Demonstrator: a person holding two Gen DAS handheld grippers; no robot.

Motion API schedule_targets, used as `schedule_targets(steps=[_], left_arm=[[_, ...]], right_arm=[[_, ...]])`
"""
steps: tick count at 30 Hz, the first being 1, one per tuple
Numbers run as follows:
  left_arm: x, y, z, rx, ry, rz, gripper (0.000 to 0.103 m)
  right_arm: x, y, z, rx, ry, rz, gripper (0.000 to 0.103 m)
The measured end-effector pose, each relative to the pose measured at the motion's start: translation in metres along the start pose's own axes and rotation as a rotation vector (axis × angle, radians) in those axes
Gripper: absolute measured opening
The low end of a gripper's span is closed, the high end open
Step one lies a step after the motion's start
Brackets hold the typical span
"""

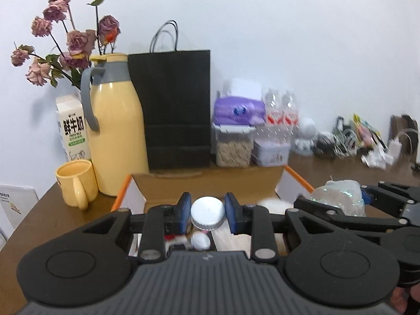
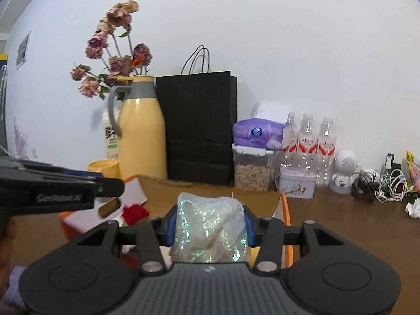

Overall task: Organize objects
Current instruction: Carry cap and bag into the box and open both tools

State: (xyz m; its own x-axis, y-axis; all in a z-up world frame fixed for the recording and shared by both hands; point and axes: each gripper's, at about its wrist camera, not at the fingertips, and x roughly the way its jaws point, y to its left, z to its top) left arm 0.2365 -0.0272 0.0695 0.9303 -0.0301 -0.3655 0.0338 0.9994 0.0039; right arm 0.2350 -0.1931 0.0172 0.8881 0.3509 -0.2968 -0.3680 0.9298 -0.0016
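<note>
A: What have the two grippers got?

B: The left gripper point(image 1: 207, 214) has its jaws closed on a small white-capped jar point(image 1: 207, 212), pads pressing the cap from both sides. The right gripper point(image 2: 210, 227) has its jaws clamped on a glittery sheer pouch point(image 2: 210, 229), which bulges above and below the pads. Both loads hang over the open box point(image 1: 265, 181), directly below the jaws.

A: So the step in hand is what?

B: I'd judge it a lift out of the box, or a carry over it; the frames alone don't settle which. Either way, keep both grips firm. The cap is smooth and round, so the jar could twist if the pads sit off centre. The pouch is soft and may sag or slip; don't loosen until it rests on something.

A: Any crowding?

B: Yes. The grippers are close beside each other, so move them apart before setting anything down, and stay clear of the mug point(image 1: 76, 183) and flask point(image 1: 115, 128) ahead-left of the left jaws.

A: What does each view add?

B: The left view looks down between its jaws onto small white bits in the box below, and shows the mug whole. The right view shows a red flower point(image 2: 134, 214) and a brown oval piece point(image 2: 110, 207) left of its jaws, three bottles point(image 2: 307, 141) sharp on the bench point(image 2: 341, 215), and tangled cables point(image 2: 380, 186) far right, all blurred or hidden from the left.
</note>
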Motion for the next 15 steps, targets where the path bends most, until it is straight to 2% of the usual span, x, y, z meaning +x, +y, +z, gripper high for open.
schedule_targets(steps=[5, 9, 15], left_arm=[[0.027, 0.010, 0.011, -0.066, -0.014, 0.035, 0.029], [0.053, 0.022, 0.004, -0.098, 0.024, 0.081, 0.029], [0.068, 0.037, -0.006, -0.112, 0.059, 0.112, 0.029]], right_arm=[[0.041, -0.006, 0.011, 0.055, 0.006, -0.047, 0.046], [0.066, -0.010, 0.002, 0.088, 0.012, -0.088, 0.046], [0.081, -0.016, -0.013, 0.103, 0.069, -0.075, 0.046]])
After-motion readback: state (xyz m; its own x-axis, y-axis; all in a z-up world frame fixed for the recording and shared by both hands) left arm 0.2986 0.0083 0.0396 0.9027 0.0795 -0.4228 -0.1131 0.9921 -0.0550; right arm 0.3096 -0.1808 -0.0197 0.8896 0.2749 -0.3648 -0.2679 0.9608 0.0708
